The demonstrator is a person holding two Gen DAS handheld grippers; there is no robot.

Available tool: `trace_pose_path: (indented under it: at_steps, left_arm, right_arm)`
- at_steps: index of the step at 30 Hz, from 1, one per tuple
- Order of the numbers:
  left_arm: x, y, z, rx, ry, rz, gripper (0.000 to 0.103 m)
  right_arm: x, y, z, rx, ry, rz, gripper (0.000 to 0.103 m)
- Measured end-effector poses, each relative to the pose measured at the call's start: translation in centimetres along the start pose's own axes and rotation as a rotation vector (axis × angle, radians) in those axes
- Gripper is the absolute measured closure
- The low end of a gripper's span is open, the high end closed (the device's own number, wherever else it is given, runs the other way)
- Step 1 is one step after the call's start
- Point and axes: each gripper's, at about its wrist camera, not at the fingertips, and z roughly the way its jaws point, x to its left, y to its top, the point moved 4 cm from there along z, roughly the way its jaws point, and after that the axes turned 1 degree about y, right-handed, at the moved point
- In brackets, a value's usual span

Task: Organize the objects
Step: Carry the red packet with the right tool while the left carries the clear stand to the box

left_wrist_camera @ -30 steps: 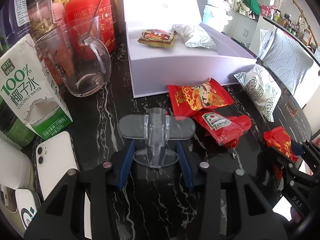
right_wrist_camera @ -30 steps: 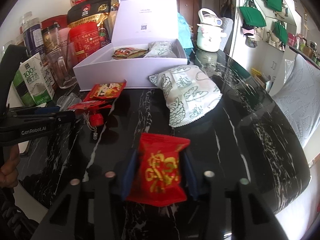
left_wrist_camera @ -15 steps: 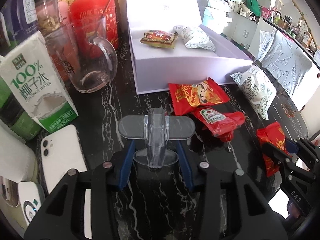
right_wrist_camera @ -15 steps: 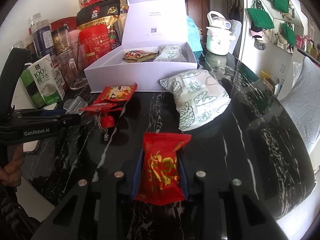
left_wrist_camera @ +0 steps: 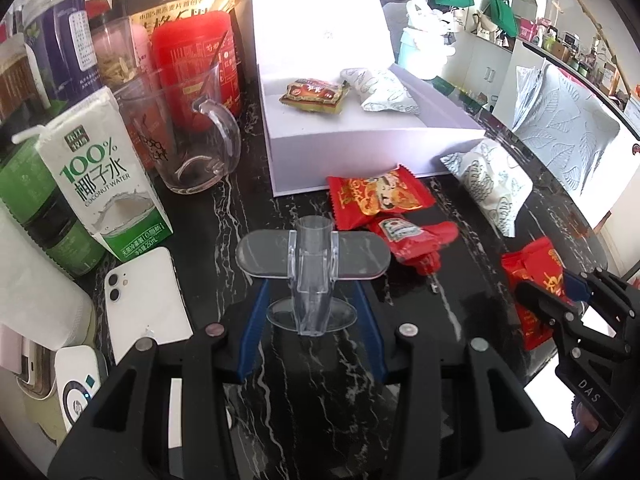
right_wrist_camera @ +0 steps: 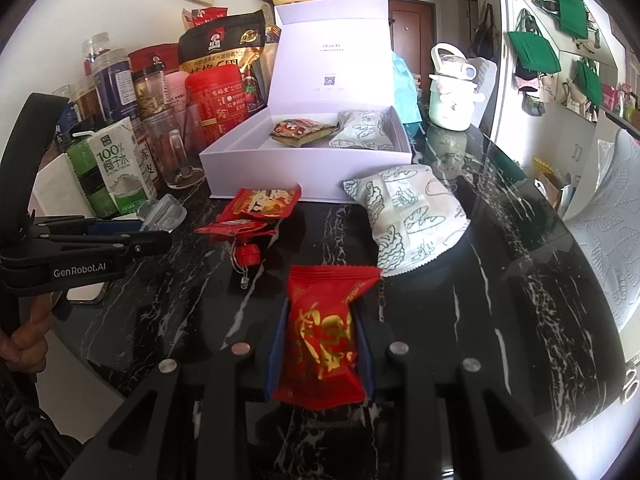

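Both tools advanced toward white box (right_wrist_camera: 308,160). Left tool (left_wrist_camera: 312,300): clamped on clear plastic piece (left_wrist_camera: 313,276). Right tool (right_wrist_camera: 322,344): clamped on red snack packet (right_wrist_camera: 324,332), above desk (right_wrist_camera: 460,320) near edge.

The white phone (left_wrist_camera: 146,304) is partly hidden behind the left gripper's arm, and the box lid's (right_wrist_camera: 332,46) print is too small to read.

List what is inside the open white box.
Two things lie in the white box: a brown and yellow snack packet and, right of it, a white leaf-print pouch, apparently touching. The near wall hides the front floor, so anything lying flat there cannot be seen.
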Motion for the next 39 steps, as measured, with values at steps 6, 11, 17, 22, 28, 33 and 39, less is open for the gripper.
trace_pose_path:
  at_steps: [6,11,17,22,28,33,39]
  left_arm:
    - [-0.7,0.1,-1.3,-0.016,0.001,0.008,0.061]
    - [-1.5,0.6,-2.1,-0.026,-0.001,0.016,0.061]
    - [-2.6,1.7,-3.0,-0.04,0.0,0.036,0.061]
    - [-3.6,3.1,-3.5,-0.055,-0.016,0.055,0.061]
    - [-4.7,5.0,-3.7,-0.087,0.006,0.09,0.061]
    - [-5.5,6.5,-3.2,-0.085,-0.013,0.106,0.061]
    - [-6.0,8.3,-2.6,-0.086,-0.011,0.13,0.061]
  right_arm:
    - [0.4,0.4,-1.3,-0.027,0.011,-0.032,0.072]
    - [0.4,1.0,-2.1,-0.049,0.026,-0.044,0.072]
    - [0.0,2.1,-3.2,-0.079,0.032,-0.058,0.072]
    - [-0.6,3.2,-4.1,-0.108,0.032,-0.072,0.072]
    - [-1.3,5.1,-4.9,-0.14,0.024,-0.099,0.072]
    - [-1.9,6.6,-5.0,-0.162,0.021,-0.113,0.072]
    - [-2.9,8.4,-4.4,-0.162,0.028,-0.105,0.072]
